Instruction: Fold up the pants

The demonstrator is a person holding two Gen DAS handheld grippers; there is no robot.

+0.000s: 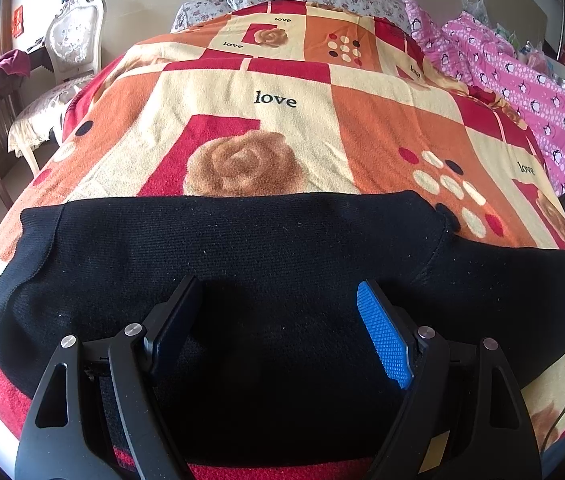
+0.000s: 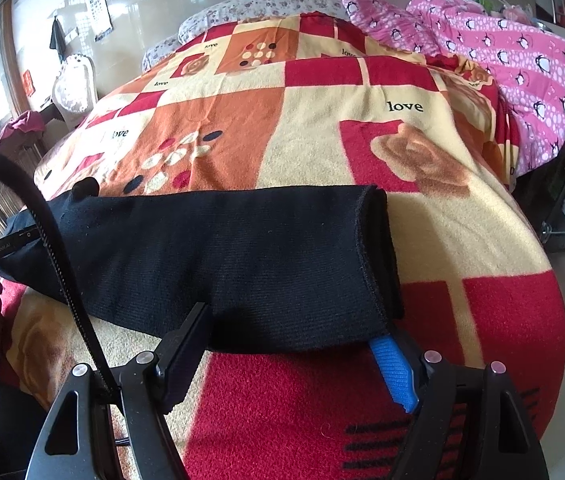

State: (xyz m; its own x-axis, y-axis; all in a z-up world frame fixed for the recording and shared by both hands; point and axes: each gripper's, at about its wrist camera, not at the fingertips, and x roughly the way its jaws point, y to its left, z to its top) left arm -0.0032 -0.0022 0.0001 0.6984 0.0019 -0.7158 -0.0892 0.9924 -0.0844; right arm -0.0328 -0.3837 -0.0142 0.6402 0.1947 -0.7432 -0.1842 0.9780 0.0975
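The black pants [image 1: 242, 264] lie flat across the near part of the bed's patchwork blanket [image 1: 266, 136]. My left tongs [image 1: 280, 320] hang wide over the middle of them, gripping nothing. My right tongs [image 2: 294, 344] gape wide at the pants' near cuff edge [image 2: 378, 264].

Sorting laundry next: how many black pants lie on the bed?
1: the black pants stretch across the patterned blanket near the bed's foot, cuff end rightward. Others may be hidden.
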